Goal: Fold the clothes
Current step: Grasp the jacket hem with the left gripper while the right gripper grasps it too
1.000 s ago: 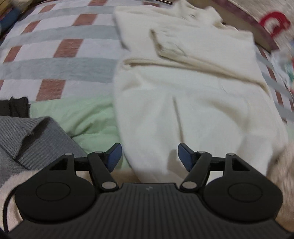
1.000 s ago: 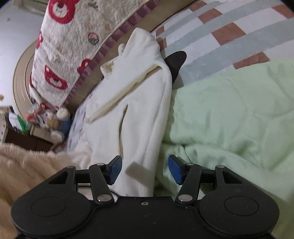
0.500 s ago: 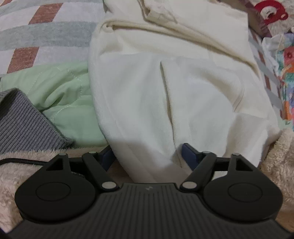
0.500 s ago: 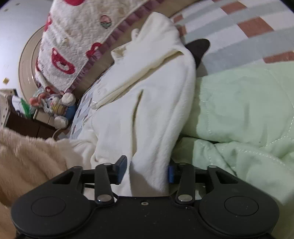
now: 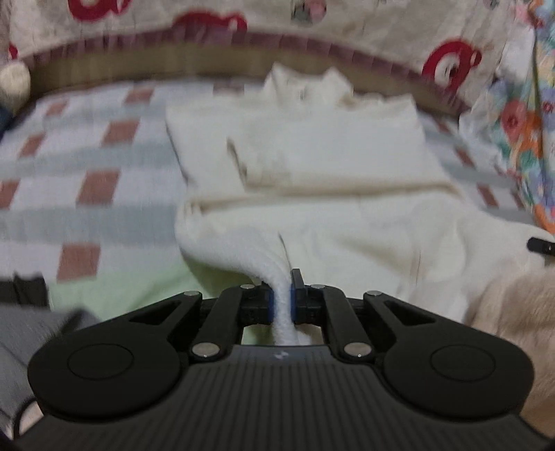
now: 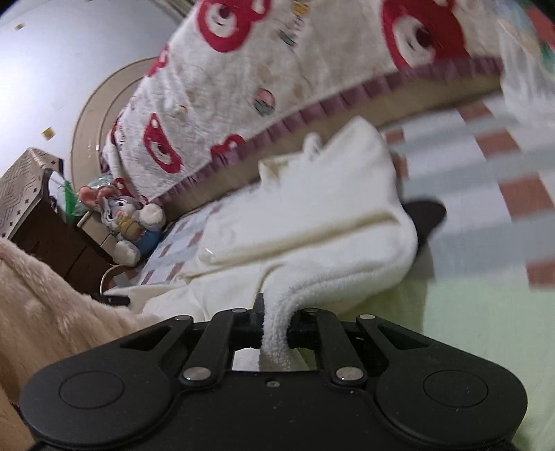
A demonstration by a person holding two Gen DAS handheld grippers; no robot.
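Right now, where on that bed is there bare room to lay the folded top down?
The checked bedspread lies bare left of the cream fleece top, up to the bear-print headboard cover. Nearer, it is crowded: green quilt, grey knit, and beige fluffy blanket at right. Both the left gripper and right gripper pinch the top's hem.

**A:** so what's the left gripper (image 5: 281,302) doing?

**B:** jaws squeezed nearly together, only a thin strip of the cream garment (image 5: 312,222) pinched between them, fabric rising ahead of the jaws.

**A:** and the right gripper (image 6: 275,331)?

**B:** same deal, clamped on a fleecy fold that drapes out past the jaws. its view is tilted.
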